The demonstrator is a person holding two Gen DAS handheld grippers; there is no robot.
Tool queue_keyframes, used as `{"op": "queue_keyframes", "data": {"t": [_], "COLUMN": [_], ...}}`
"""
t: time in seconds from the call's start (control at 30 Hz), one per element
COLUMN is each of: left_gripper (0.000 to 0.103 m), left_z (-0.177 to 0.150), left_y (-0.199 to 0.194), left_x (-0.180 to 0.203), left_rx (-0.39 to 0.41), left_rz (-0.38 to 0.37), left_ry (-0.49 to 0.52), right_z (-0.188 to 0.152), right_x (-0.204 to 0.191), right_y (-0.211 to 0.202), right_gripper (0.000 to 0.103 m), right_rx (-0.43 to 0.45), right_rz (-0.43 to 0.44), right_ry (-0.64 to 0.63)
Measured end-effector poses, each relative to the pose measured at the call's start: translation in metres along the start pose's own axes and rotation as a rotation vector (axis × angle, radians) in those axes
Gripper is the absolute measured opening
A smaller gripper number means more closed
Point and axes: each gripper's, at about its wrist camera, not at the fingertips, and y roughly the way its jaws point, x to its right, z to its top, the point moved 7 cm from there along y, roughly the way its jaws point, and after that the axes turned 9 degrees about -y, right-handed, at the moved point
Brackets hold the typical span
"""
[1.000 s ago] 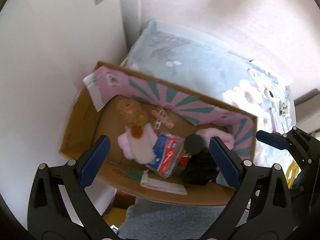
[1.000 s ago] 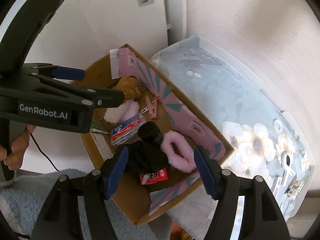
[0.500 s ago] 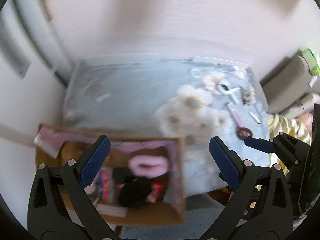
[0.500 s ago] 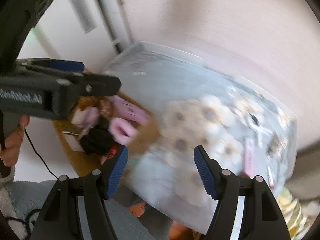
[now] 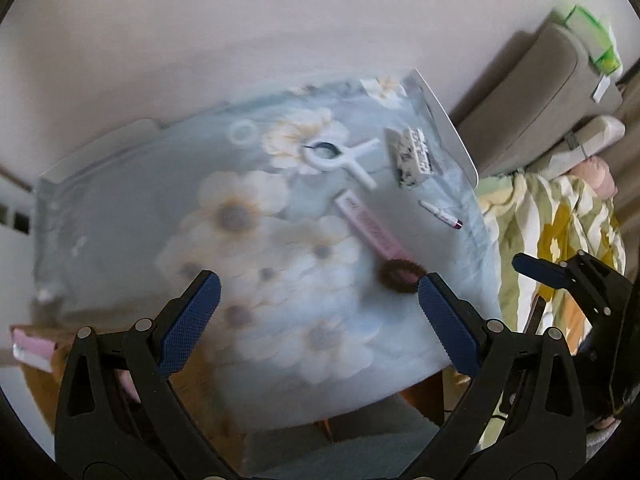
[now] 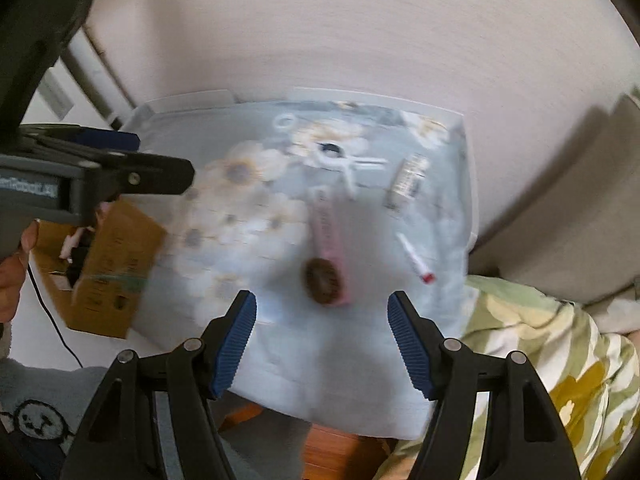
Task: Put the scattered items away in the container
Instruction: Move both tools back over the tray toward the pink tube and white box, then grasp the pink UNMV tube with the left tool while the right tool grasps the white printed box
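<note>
Both grippers hang over a table under a pale blue floral cloth [image 5: 248, 240]. My left gripper [image 5: 318, 320] is open and empty, and so is my right gripper [image 6: 322, 340]. Just beyond the right gripper's fingertips lies a brown hair tie [image 6: 322, 280], at the near end of a flat pink packet [image 6: 328, 228]. Farther back are a white clip [image 6: 340, 164], a small printed packet [image 6: 408, 180], a small white tube [image 6: 414, 258] and a white ring [image 5: 242, 133]. The cardboard box [image 6: 112, 264] with items inside sits off the table's left end, partly behind the left gripper.
A wall runs close behind the table. A green and yellow patterned blanket [image 6: 540, 360] lies to the right, with a beige sofa [image 5: 540, 92] behind it. A hand [image 6: 12, 272] holds the left gripper's handle, and a grey fluffy rug [image 6: 48, 400] lies below.
Both grippers swung from above the cardboard box rightward to above the table. The box slid to the left edge of both views and the scattered items came into view. Jaws stayed open.
</note>
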Motion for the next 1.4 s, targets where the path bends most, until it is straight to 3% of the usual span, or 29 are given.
{"op": "queue_keyframes", "data": {"t": [0.23,0.47,0.73,1.1,1.4], "left_gripper": [0.098,0.094,0.084,0.062,0.060], "left_z": [0.012,0.016,0.015,0.006,0.005], "left_y": [0.073,0.116,0.130,0.137,0.137], "left_x": [0.029,0.029,0.017,0.011,0.009], "left_rx": [-0.092,-0.151,-0.195,-0.245,-0.251], "left_rz": [0.028,0.040,0.031,0.034,0.040], "left_ry": [-0.042,-0.142,-0.251,-0.307,-0.345], "right_z": [-0.008,0.015,0.040,0.049,0.053], "right_x": [0.045,0.069,0.075,0.091,0.100], "right_y": [0.029,0.053,0.088,0.121,0.127], "right_gripper": [0.064,0.064,0.064,0.063,0.061], "right_rx": [-0.006,0.033,0.045,0.032,0.019], "right_rz": [0.009,0.038,0.045,0.061,0.078], "right_ry": [0.005,-0.036,-0.101,-0.121,-0.102]}}
